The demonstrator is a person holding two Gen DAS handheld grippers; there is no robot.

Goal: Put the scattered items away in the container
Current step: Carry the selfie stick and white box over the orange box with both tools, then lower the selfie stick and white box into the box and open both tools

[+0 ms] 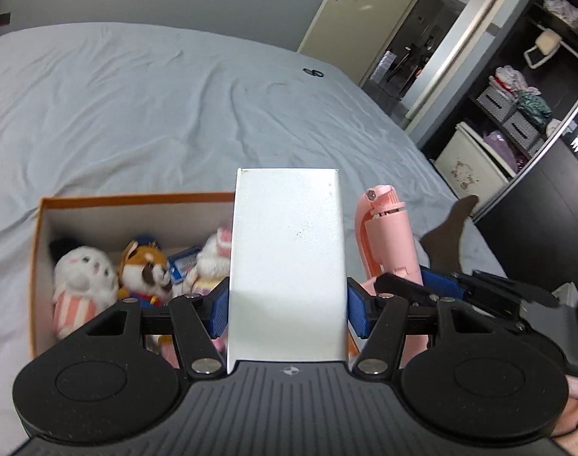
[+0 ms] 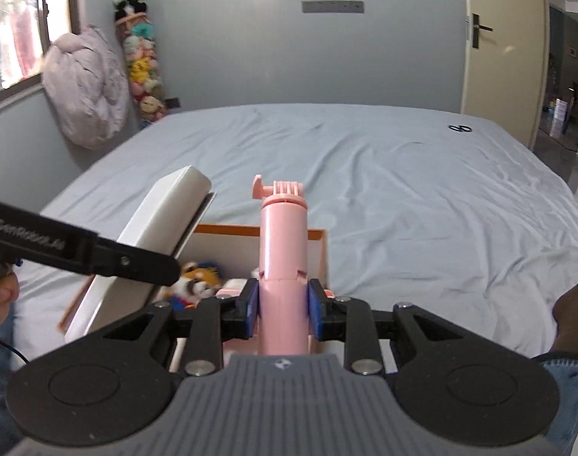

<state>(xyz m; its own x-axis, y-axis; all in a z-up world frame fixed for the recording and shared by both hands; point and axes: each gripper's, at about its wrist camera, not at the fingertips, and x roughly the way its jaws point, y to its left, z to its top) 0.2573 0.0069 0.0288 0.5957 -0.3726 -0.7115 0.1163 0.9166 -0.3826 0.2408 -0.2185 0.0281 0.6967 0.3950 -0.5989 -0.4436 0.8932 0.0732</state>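
Two pairs of tongs are each clamped on something above an orange box (image 1: 137, 199) that sits on a bed (image 1: 137, 106) with a pale blue-grey sheet. The left tongs (image 1: 287, 306) grip a flat white box (image 1: 287, 258) by its long sides, blue pads pressed against both edges; it stands up and away from the camera, over the right end of the orange box. From the right wrist view the same white box (image 2: 160, 220) leans tilted at the left, over the container's near left corner. The right tongs (image 2: 283, 309) are closed on a pink stick-shaped handle (image 2: 283, 243), pads tight on its lower part, its ridged head pointing up over the container's far wall (image 2: 228, 228). In the left view the pink handle (image 1: 387, 235) stands just right of the white box. Inside the orange box lie a white plush (image 1: 84, 277), a brown fox plush (image 1: 144, 269) and a pink-and-white plush (image 1: 213, 258). A small pair of dark rings (image 1: 313, 72) lies far off on the sheet.
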